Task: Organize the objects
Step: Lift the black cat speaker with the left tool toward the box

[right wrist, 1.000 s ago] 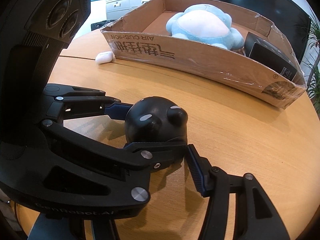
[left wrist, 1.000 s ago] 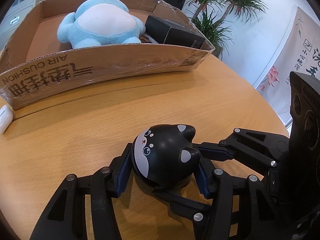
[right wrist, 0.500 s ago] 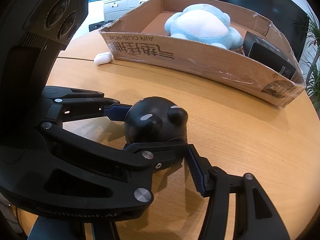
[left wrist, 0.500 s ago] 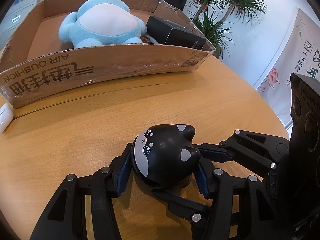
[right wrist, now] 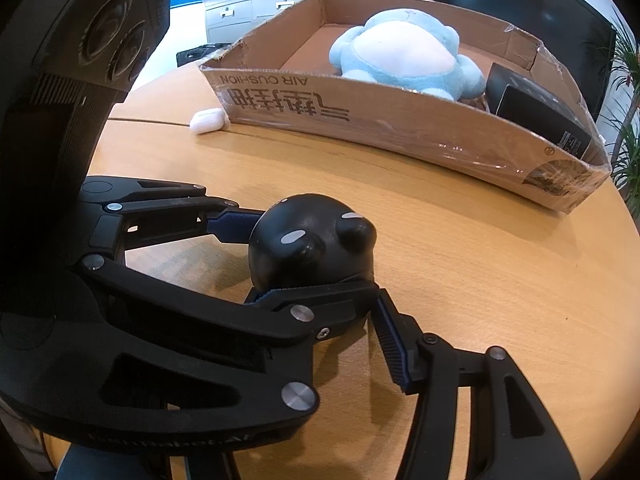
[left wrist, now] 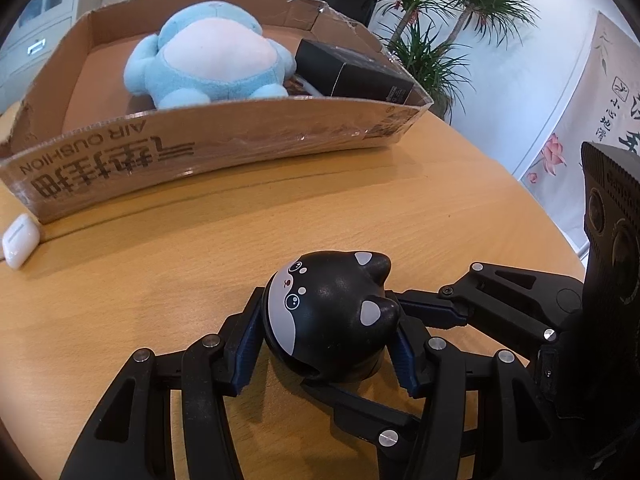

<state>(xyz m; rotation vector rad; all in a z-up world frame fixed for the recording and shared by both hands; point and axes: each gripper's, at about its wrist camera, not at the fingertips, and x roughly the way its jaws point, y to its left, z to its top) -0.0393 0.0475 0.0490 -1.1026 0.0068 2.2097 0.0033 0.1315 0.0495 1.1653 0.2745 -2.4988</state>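
A black cat-head toy (left wrist: 332, 316) with a grey face sits on the round wooden table (left wrist: 160, 272). My left gripper (left wrist: 324, 352) is shut on the toy, blue pads pressed on both sides. In the right wrist view the same toy (right wrist: 310, 246) shows from behind, with the left gripper's fingers (right wrist: 236, 226) around it. My right gripper (right wrist: 360, 320) is beside the toy; only its right finger (right wrist: 390, 344) shows, just clear of the toy, and the left gripper hides the other finger.
A cardboard tray (left wrist: 224, 148) at the back of the table holds a light blue plush (left wrist: 212, 60) and a black box (left wrist: 352, 72). A white earbud case (left wrist: 20, 240) lies by the tray's left corner. Potted plants (left wrist: 436, 32) stand behind.
Both views have shifted slightly, with the tray and earbud case drifting a little in frame. The left gripper stays shut on the toy.
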